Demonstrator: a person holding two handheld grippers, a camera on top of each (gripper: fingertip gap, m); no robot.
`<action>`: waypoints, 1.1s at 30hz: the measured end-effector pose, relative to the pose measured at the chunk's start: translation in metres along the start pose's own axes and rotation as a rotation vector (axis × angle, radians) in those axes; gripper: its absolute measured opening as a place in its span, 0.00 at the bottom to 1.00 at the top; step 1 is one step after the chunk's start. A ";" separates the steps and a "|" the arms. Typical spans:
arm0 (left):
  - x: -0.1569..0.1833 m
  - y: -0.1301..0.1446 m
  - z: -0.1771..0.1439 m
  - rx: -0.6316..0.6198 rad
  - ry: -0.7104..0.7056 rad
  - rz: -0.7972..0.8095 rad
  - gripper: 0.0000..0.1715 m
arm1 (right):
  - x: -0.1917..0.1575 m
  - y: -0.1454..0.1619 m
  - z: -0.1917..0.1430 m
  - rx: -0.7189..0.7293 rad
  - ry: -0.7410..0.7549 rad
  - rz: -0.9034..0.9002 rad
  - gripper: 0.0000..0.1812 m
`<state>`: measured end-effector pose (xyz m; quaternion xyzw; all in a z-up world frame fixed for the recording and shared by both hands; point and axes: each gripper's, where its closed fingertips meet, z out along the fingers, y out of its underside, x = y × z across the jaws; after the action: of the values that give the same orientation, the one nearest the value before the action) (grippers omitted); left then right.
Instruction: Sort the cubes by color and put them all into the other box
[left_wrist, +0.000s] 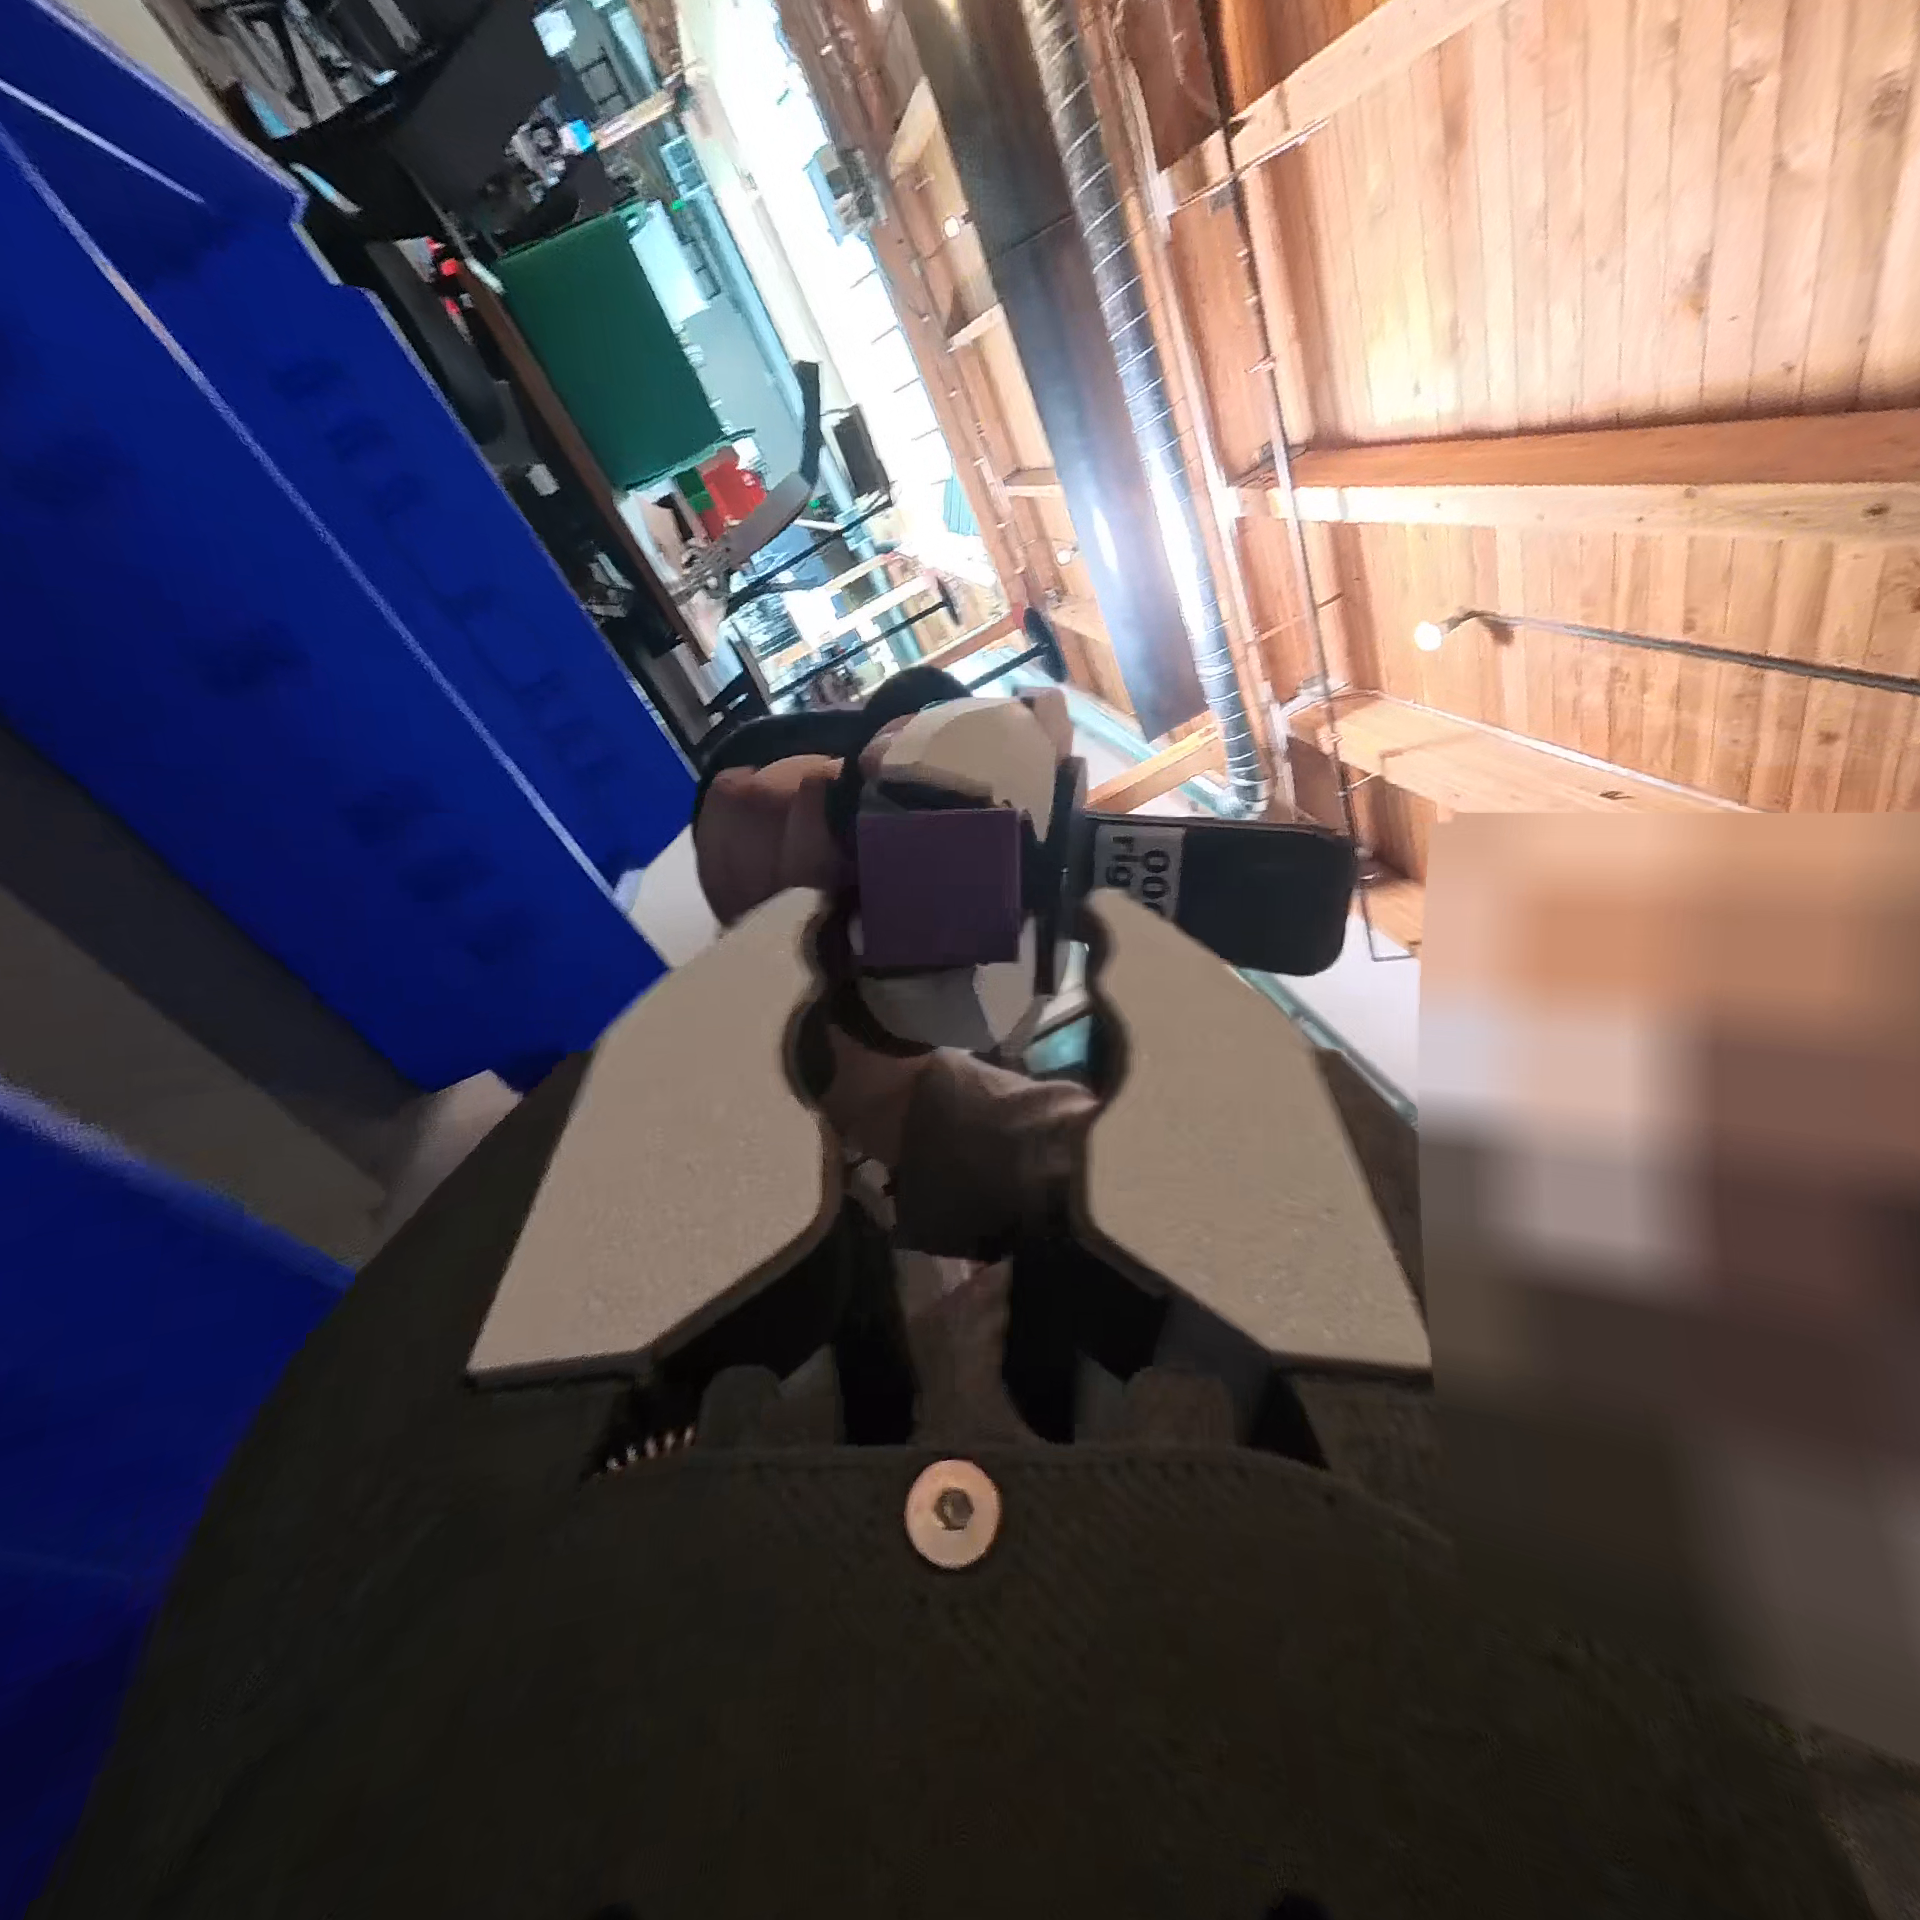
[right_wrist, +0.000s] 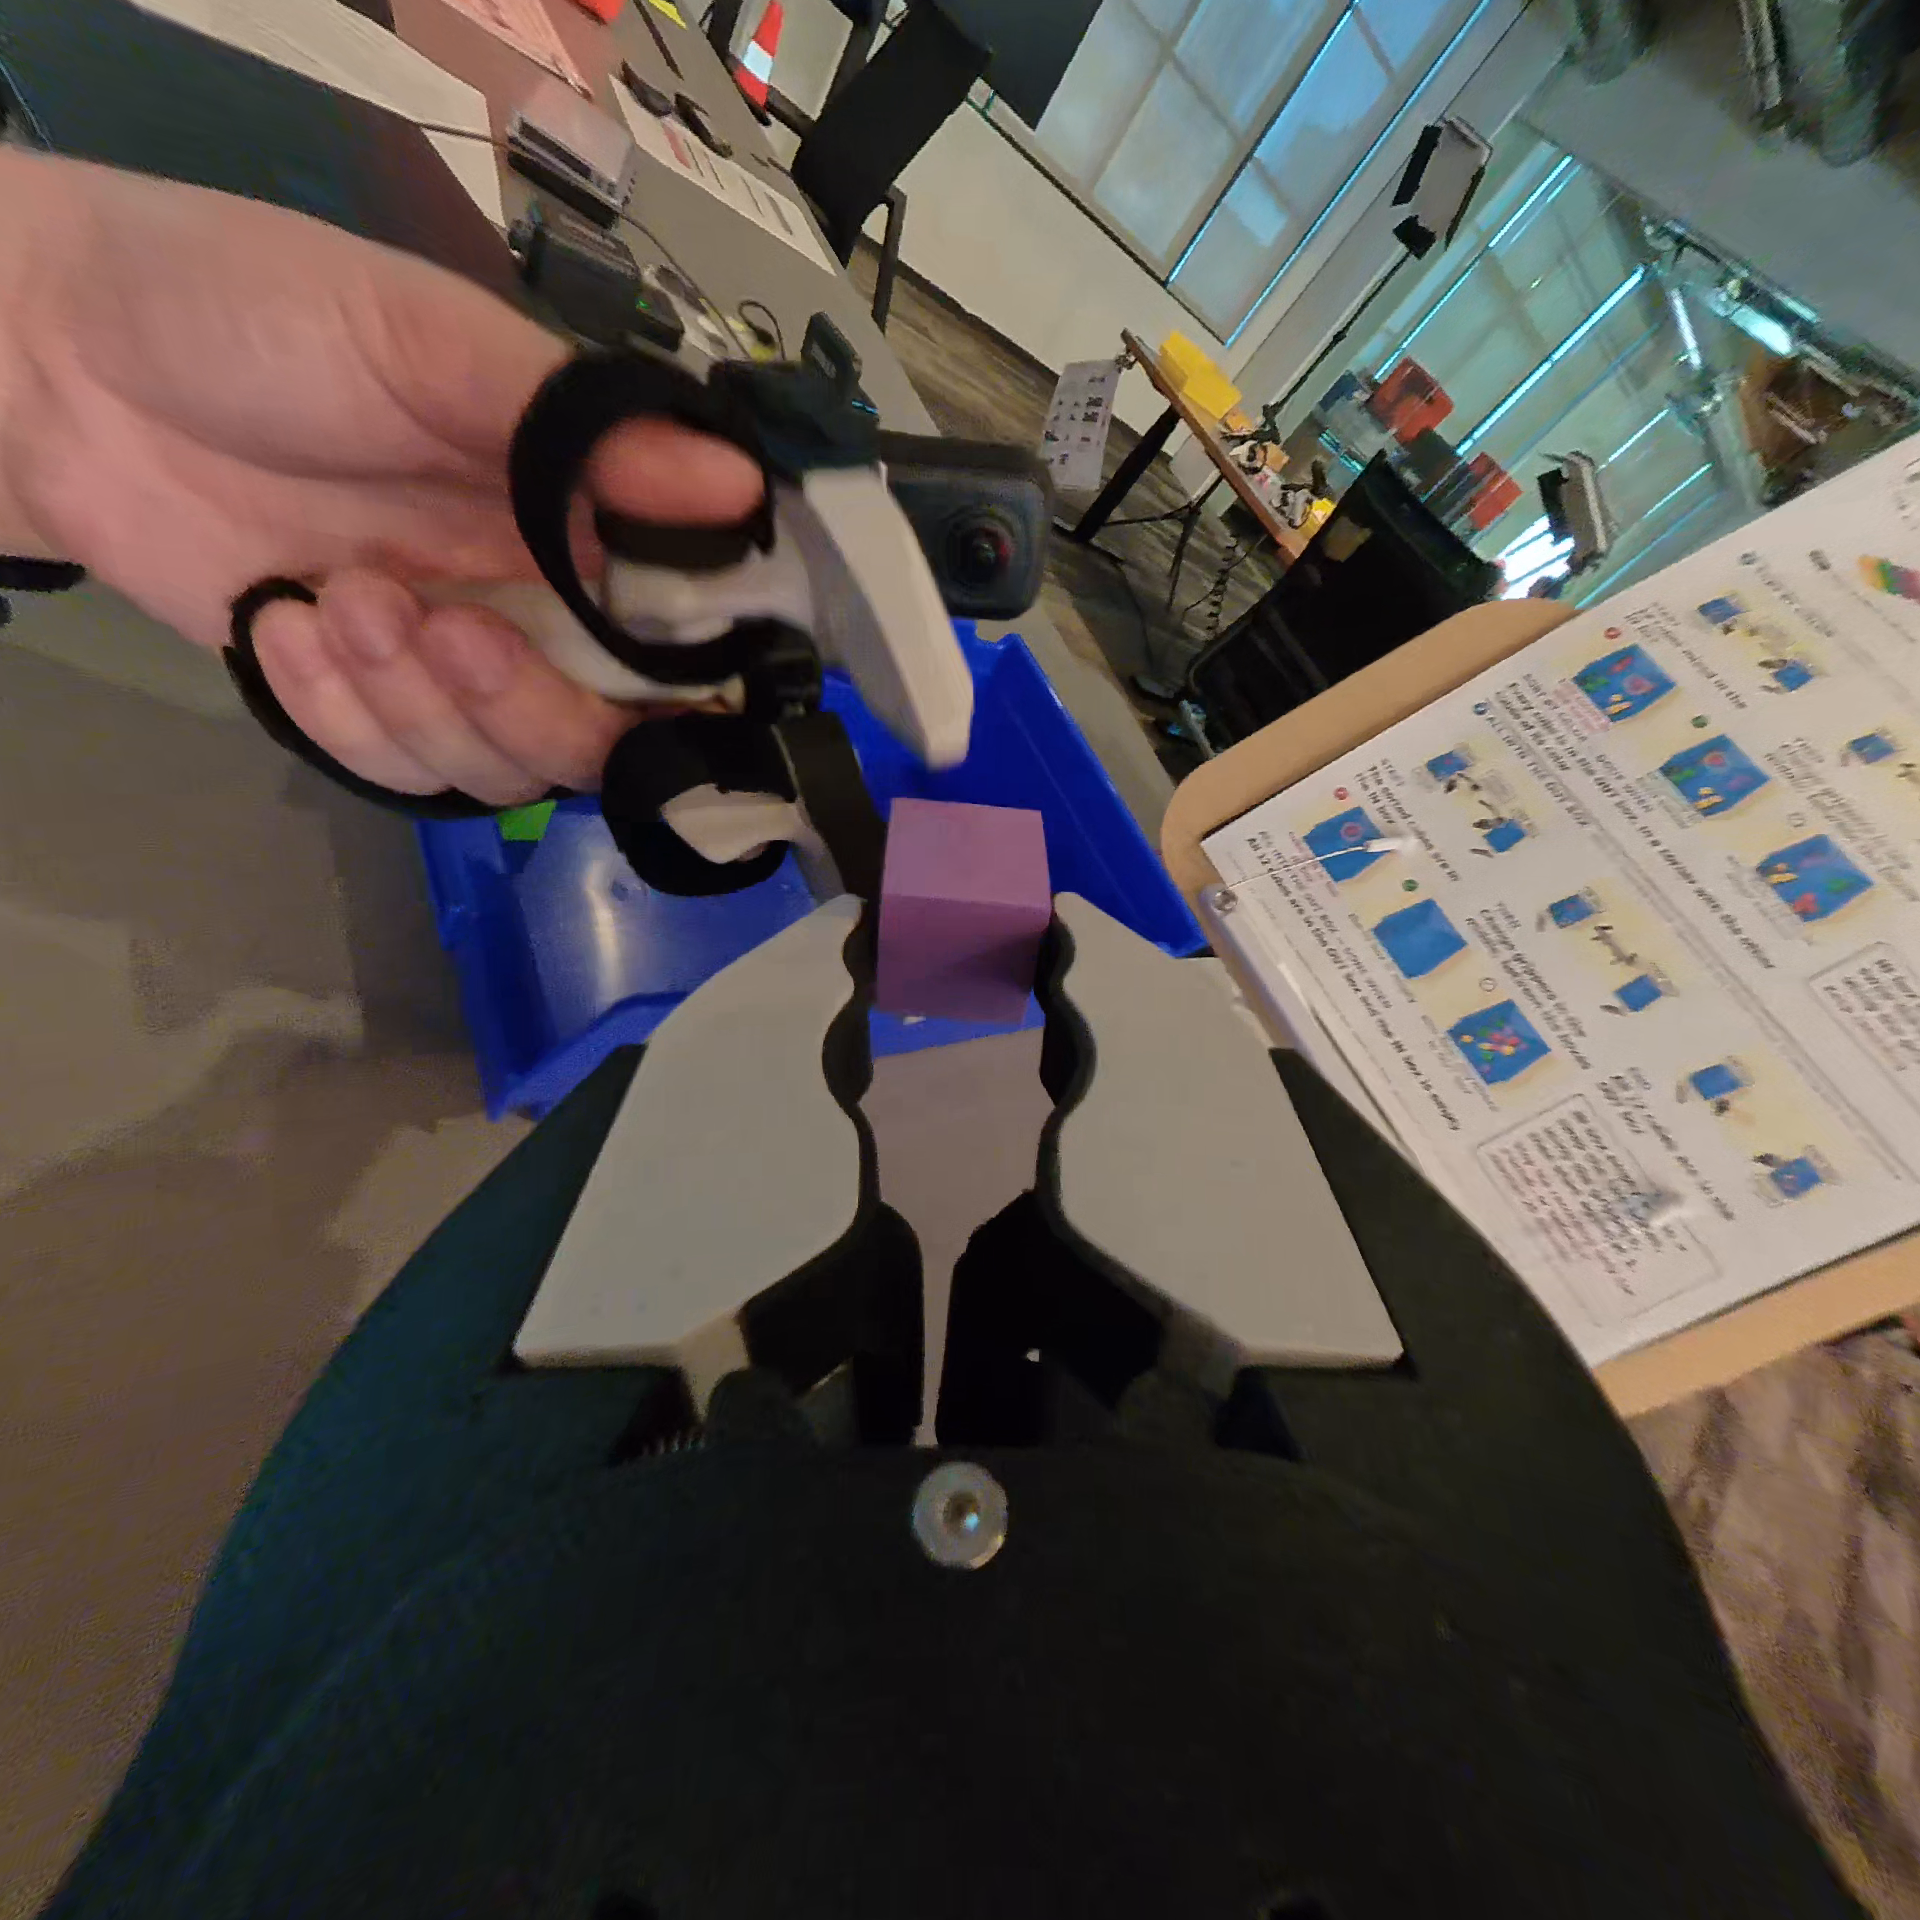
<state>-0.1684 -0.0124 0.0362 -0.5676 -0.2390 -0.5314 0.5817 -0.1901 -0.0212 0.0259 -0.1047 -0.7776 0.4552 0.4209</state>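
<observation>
So the right gripper (right_wrist: 951, 925) is clamping a purple cube (right_wrist: 961, 909) right at its fingertips, both grey fingers (right_wrist: 748, 1122) pressing on the cube's sides. It's holding it up in the air, above the near edge of a blue bin (right_wrist: 1070, 748) that's sitting on the grey table (right_wrist: 208, 1091). Something green (right_wrist: 525, 821) is lying in the bin's far-left corner.

The left gripper (right_wrist: 883, 748) is hovering right at the cube from the other side, with a hand (right_wrist: 260, 436) through its black loops, and one black finger is sitting just beside or touching the cube's left face, can't tell which. In the left wrist view the purple cube (left_wrist: 940, 888) is sitting just past the left gripper's tips (left_wrist: 951, 935), jaws spread apart and not grasping anything.

Blue bin walls (left_wrist: 260, 520) are filling the left of that view. A clipboard with a printed picture sheet (right_wrist: 1610, 935) is lying by the bin's right edge
</observation>
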 end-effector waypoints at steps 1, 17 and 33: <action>0.005 -0.001 0.000 0.015 0.012 0.005 0.35 | 0.005 0.001 -0.007 -0.014 0.009 -0.013 0.16; 0.060 0.000 -0.059 0.081 -0.242 0.342 0.24 | 0.047 0.246 -0.187 -1.278 -0.400 0.133 0.16; 0.018 -0.014 -0.112 -0.022 -0.797 0.456 0.30 | 0.023 0.305 -0.185 -1.524 -0.540 0.186 0.17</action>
<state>-0.2117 -0.1179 0.0306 -0.7719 -0.3075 -0.1324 0.5404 -0.1327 0.2773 -0.1612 -0.3134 -0.9366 -0.1566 -0.0075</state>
